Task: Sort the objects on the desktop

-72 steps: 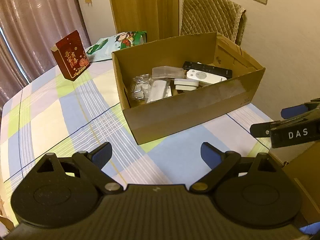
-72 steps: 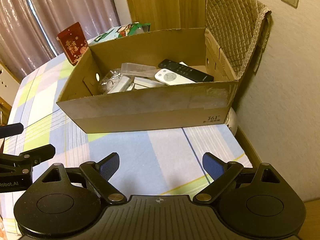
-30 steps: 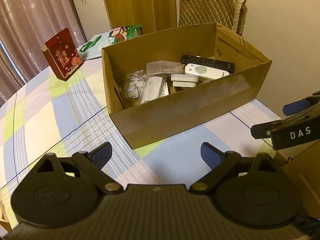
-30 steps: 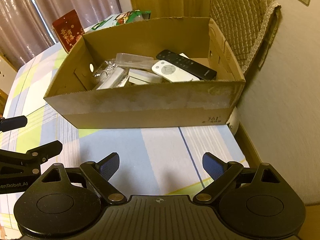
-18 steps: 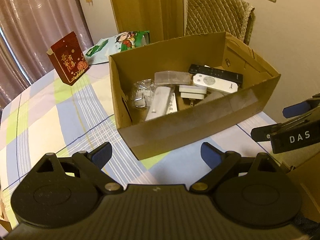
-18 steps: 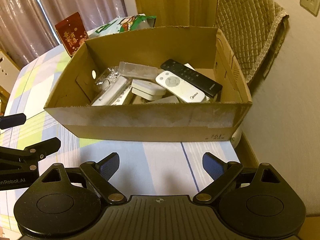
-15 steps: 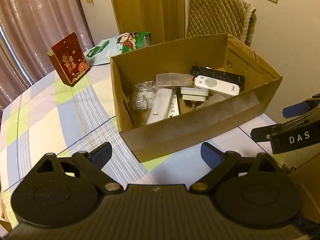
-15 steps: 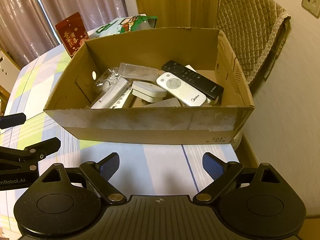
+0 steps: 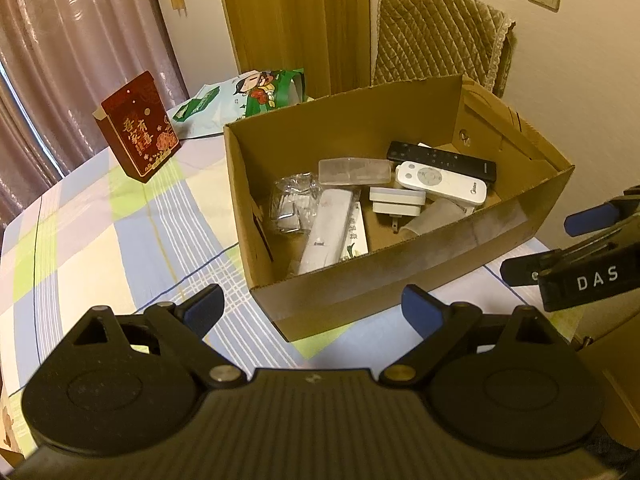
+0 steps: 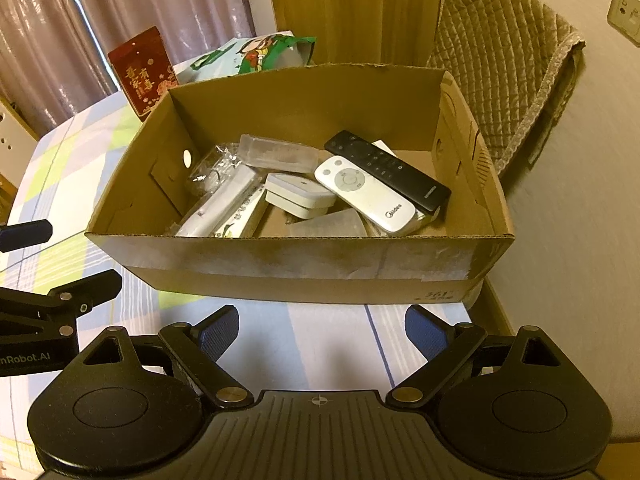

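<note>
Right ahead of both tools sits the cardboard box [image 10: 296, 264] on the checked worktop [image 9: 100, 232], its near wall just past the blue fingertips. Left tool [image 9: 314, 308] is spread wide with nothing in it, and the right tool [image 10: 322, 330] is the same, wide open and empty. From the left tool's view the right one pokes in at the far right edge with "DAS" on it.

Inside the box it's a pile: a black remote [image 10: 386, 170] toward the far right, with a white remote [image 10: 364, 194] lying just beside it on the near side and touching it. Left of that are 2 stacked white adapters [image 10: 300, 196], then a long white device [image 10: 218, 204] angled toward the near-left corner, next to a flat printed packet [image 10: 240, 216]. A clear plastic case [image 10: 278, 154] lies behind them and a crinkly clear bag [image 9: 290, 204] is off to the far left.

Beyond the box to the left, a red gift box [image 9: 138, 126] stands upright, and a green snack bag [image 9: 256, 94] is right behind the box's far wall. A quilted chair back [image 10: 504, 68] is behind on the right.
</note>
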The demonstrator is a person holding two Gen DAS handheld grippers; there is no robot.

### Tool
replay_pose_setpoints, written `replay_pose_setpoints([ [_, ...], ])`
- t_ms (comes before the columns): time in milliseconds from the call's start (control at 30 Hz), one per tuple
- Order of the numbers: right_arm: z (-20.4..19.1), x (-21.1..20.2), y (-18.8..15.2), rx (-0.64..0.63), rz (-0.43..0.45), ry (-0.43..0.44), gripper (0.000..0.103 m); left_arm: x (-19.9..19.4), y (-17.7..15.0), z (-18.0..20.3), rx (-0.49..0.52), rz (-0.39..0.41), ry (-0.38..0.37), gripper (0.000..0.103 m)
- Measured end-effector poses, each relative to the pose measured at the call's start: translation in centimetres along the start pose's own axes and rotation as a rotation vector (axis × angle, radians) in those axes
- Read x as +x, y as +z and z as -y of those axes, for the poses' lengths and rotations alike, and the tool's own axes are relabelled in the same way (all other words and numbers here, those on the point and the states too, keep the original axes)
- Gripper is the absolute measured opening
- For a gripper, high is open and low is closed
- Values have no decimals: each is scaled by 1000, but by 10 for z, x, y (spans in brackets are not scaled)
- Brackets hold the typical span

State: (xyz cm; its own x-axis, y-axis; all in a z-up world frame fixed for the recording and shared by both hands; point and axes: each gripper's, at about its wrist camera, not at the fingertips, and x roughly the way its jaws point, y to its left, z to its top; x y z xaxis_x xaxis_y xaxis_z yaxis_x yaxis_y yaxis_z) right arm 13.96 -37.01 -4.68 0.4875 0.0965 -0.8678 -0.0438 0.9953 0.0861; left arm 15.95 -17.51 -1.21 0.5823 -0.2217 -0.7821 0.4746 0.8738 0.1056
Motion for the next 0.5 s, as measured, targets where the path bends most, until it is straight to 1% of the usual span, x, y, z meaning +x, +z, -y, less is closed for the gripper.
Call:
replay_pose_setpoints([
  [500, -2, -9, -7, 11, 14, -19, 93, -8, -3, 2, 16, 35, -18, 93],
])
